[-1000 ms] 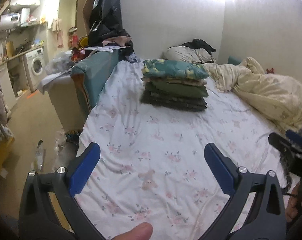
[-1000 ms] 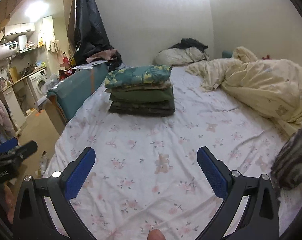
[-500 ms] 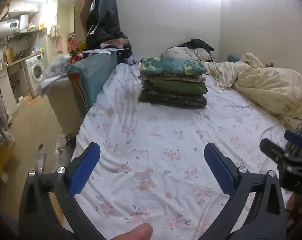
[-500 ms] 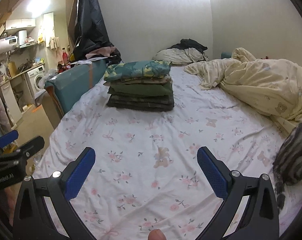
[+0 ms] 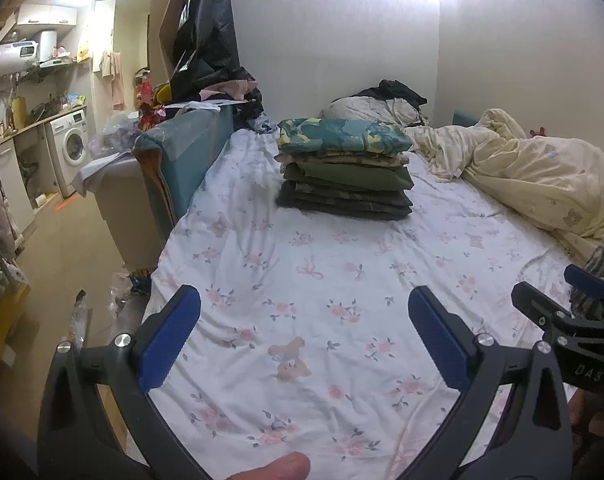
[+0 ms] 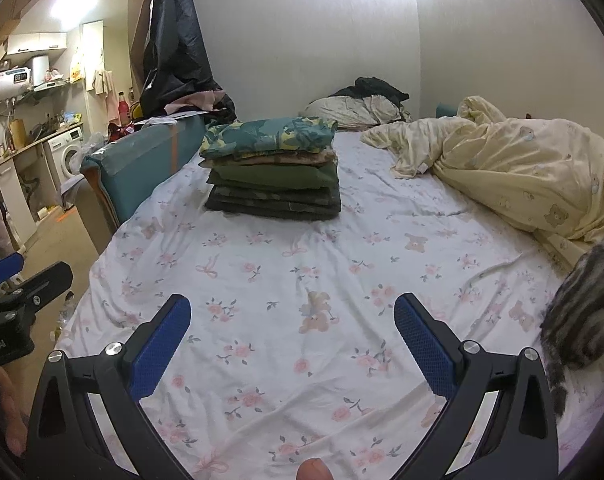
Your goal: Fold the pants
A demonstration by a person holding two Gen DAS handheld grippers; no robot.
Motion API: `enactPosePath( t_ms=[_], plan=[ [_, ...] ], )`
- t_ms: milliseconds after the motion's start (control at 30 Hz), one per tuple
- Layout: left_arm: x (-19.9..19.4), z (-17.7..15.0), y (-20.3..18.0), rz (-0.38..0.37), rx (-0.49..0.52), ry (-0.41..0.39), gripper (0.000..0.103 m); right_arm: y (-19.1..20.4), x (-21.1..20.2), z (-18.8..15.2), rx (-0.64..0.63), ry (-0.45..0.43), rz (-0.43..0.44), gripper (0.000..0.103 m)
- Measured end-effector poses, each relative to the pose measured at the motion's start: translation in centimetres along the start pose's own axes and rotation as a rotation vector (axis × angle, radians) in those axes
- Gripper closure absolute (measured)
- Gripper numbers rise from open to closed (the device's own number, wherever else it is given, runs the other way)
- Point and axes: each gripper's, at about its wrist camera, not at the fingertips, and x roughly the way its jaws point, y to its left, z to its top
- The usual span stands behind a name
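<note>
Two grippers spread wide, empty: left black blue-padded gripper [image 5: 304,316], right black blue-padded gripper [image 6: 292,316] | neat stack of folded green and camouflage pants [image 6: 274,172] far ahead on white floral bedsheet [image 6: 302,280] | crumpled yellow duvet [image 6: 534,176] beside it, apart

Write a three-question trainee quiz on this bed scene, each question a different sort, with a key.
1. True or false: the left gripper is shut on cloth.
2. Which item tops the folded stack? A) plain white B) teal patterned C) red
3. Fill in: the grey striped cat lies on the sheet to the right gripper's ____ side.

Key: 1 false, both grippers are open and empty. 2 B. 3 right.
</note>
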Motion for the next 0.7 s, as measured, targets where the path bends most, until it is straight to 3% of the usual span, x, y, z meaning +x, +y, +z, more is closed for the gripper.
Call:
enactPosePath(
  t_ms=[700],
  plan=[
    [-0.06, -0.32, -0.53, 0.009, 0.016, -0.008, 0.001, 0.42, -0.43, -0.09, -0.005, -0.014, -0.003, 0.0]
  ],
)
